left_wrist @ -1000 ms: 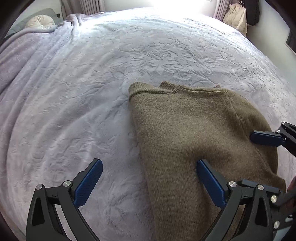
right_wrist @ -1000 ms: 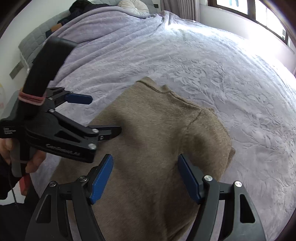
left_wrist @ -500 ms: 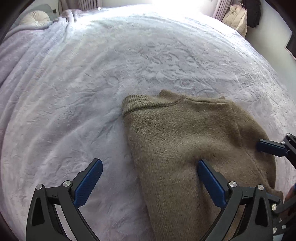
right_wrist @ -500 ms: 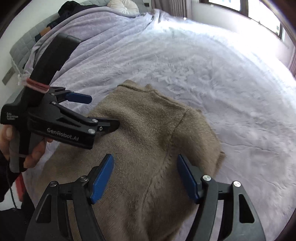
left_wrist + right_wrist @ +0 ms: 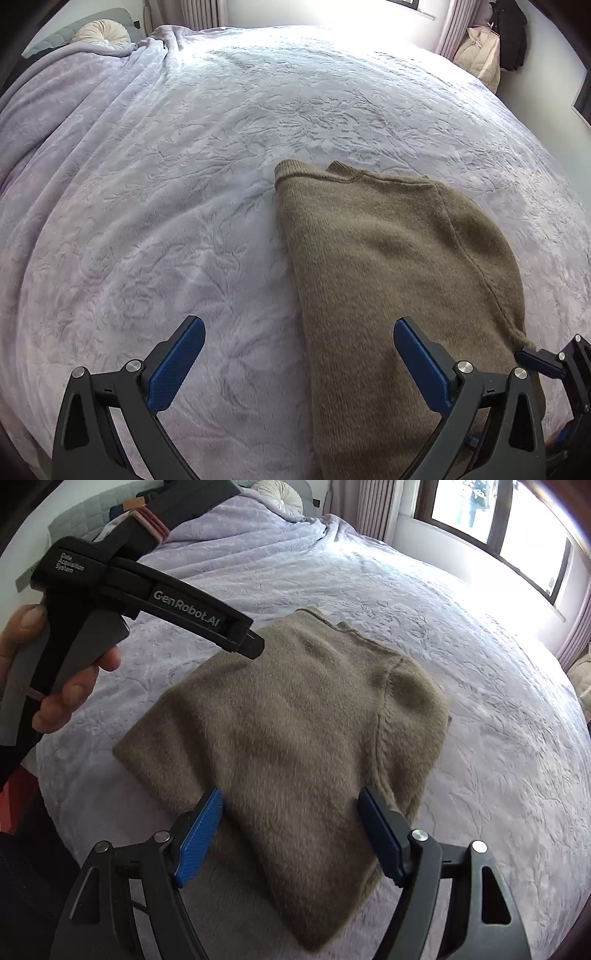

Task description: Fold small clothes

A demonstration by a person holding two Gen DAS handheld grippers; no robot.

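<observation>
The olive knit sweater [image 5: 295, 738] lies part-folded on the lavender bedspread [image 5: 166, 221], soft, limp, fuzzy. I'd pinch its hem corner at six o'clock. My right gripper [image 5: 291, 834] is opening, nothing between; my left gripper [image 5: 299, 358] is spread, empty.

Item count: one olive-brown knitted sweater [image 5: 388, 266] on one bed [image 5: 184, 203]. One lavender bedspread [image 5: 461, 635]. One round cushion [image 5: 101, 33]. Two hand-held grippers: left hand-held gripper [image 5: 299, 363], right hand-held gripper [image 5: 291, 838]. One hand [image 5: 55, 686] visible.
</observation>
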